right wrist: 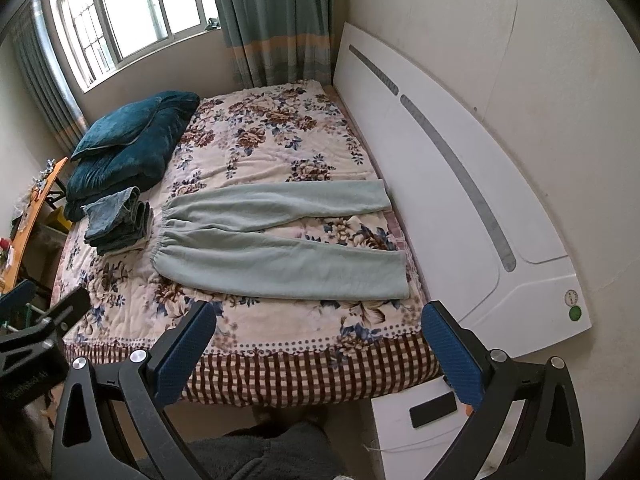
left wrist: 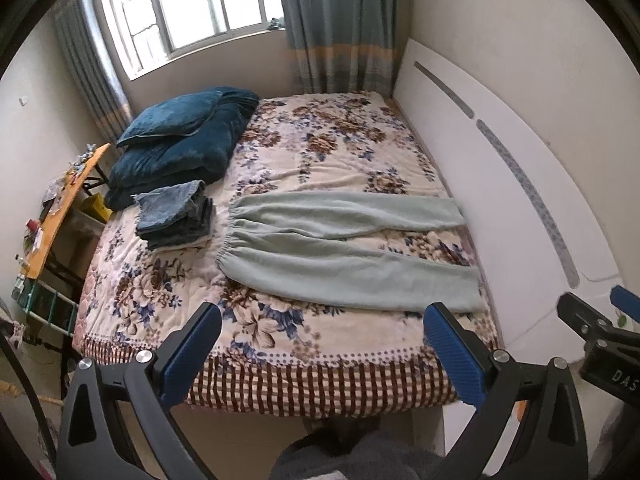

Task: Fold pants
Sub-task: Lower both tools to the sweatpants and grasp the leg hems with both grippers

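Note:
Pale green pants (left wrist: 344,248) (right wrist: 280,240) lie spread flat on the floral bedspread (left wrist: 328,152) (right wrist: 264,148), waistband to the left and both legs reaching right toward the headboard. My left gripper (left wrist: 322,318) hovers open in front of the bed's near edge, short of the pants, with nothing between its blue pads. My right gripper (right wrist: 318,318) is also open and empty, held at the same near edge. Each wrist view catches the other gripper at its frame's side edge.
A stack of folded jeans (left wrist: 176,214) (right wrist: 118,220) sits left of the pants, with a folded teal quilt and pillow (left wrist: 184,140) (right wrist: 128,144) behind it. A white headboard (left wrist: 500,184) (right wrist: 452,184) runs along the right. An orange cluttered table (left wrist: 60,204) stands left of the bed, a white nightstand (right wrist: 420,424) at the near right.

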Available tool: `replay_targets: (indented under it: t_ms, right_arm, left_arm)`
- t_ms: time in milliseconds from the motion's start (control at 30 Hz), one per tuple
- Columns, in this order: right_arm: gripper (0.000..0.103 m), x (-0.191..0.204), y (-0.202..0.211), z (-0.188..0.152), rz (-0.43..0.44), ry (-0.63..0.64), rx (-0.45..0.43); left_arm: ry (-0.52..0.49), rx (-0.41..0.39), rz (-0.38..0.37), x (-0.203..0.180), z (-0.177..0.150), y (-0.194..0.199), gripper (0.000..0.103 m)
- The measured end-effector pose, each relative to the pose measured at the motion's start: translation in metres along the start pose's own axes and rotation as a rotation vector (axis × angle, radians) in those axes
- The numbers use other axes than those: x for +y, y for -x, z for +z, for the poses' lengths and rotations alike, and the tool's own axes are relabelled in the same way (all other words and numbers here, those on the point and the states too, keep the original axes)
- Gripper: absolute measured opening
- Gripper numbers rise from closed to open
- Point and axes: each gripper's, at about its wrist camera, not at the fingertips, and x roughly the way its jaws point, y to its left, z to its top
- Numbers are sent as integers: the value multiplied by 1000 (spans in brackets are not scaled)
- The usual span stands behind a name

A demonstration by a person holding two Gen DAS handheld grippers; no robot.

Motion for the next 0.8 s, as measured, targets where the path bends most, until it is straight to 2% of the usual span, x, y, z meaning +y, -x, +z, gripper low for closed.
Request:
replay_targets:
  t_ms: [100,233,367,600,700,800]
  right_arm:
    - [103,-5,-23,12,-5,-7,13]
    - [103,-2,-79,34,-16,-7,51]
    - [103,11,-148,59,-15,-18,112]
    - [103,49,-277,108,-6,-39,240]
    - [103,77,-358,141,-19,-2,316]
    - [103,109,-451,178,-90,123,382]
  left_arm:
    - [31,-25,60,5,10,-20,103]
    - [44,-20,123,15,32,-65,103]
    - [38,27,122,26,50,-120,103]
    - [6,139,98,50,97,-255,103]
    - [-31,180,95,63,126,-325,103]
    - [-108,213,83,73,156,-402,103]
